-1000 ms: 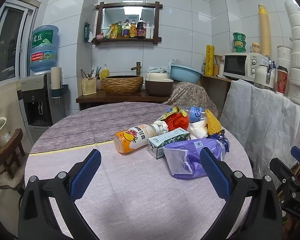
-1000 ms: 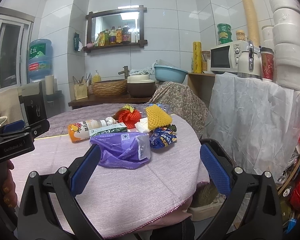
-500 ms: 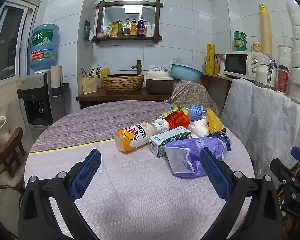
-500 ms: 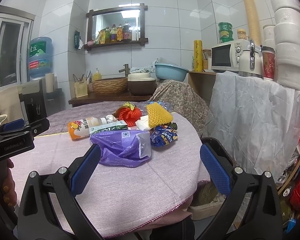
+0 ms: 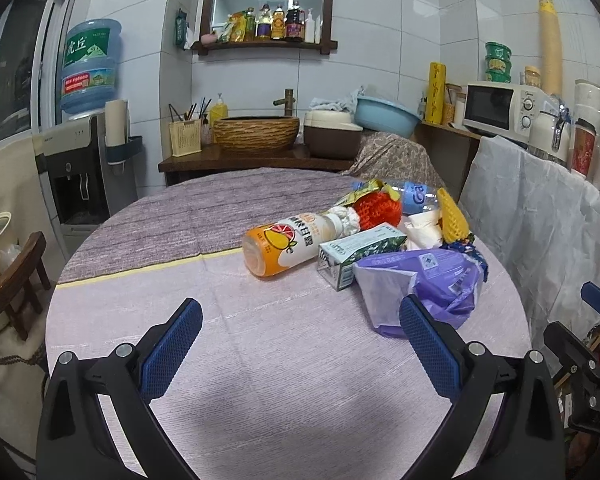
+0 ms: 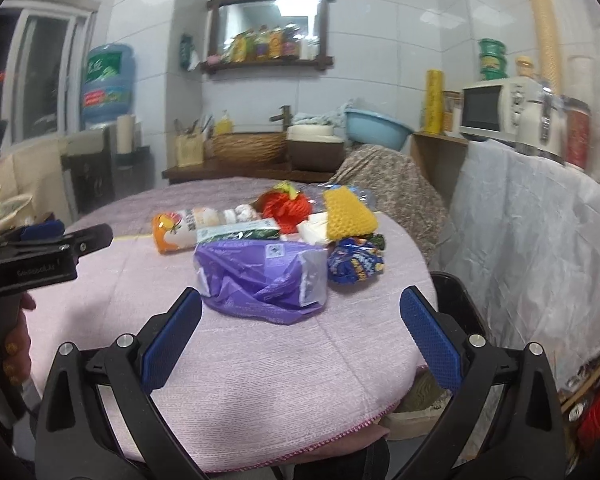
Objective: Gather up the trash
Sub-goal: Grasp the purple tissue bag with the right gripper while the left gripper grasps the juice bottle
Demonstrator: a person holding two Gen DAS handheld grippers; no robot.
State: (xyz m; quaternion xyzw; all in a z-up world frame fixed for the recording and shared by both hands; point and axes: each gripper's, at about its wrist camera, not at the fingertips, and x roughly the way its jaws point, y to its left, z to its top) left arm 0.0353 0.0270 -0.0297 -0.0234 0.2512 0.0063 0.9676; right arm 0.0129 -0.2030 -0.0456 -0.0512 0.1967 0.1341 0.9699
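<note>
A heap of trash lies on the round table: a purple plastic bag, an orange juice bottle on its side, a green and white carton, red foam netting, yellow foam netting, white tissue, a blue snack wrapper and a clear water bottle. My left gripper is open above the cloth, short of the bottle and bag. My right gripper is open, just short of the purple bag.
A covered counter with a microwave stands right of the table. Behind are a sink shelf, a blue basin and a water dispenser. A wooden stool stands at left. A hand holds the left gripper's body.
Both grippers have moved slightly forward toward the trash heap, which looks a bit larger. The right wrist view is blurred by motion. Jaws stay open.
</note>
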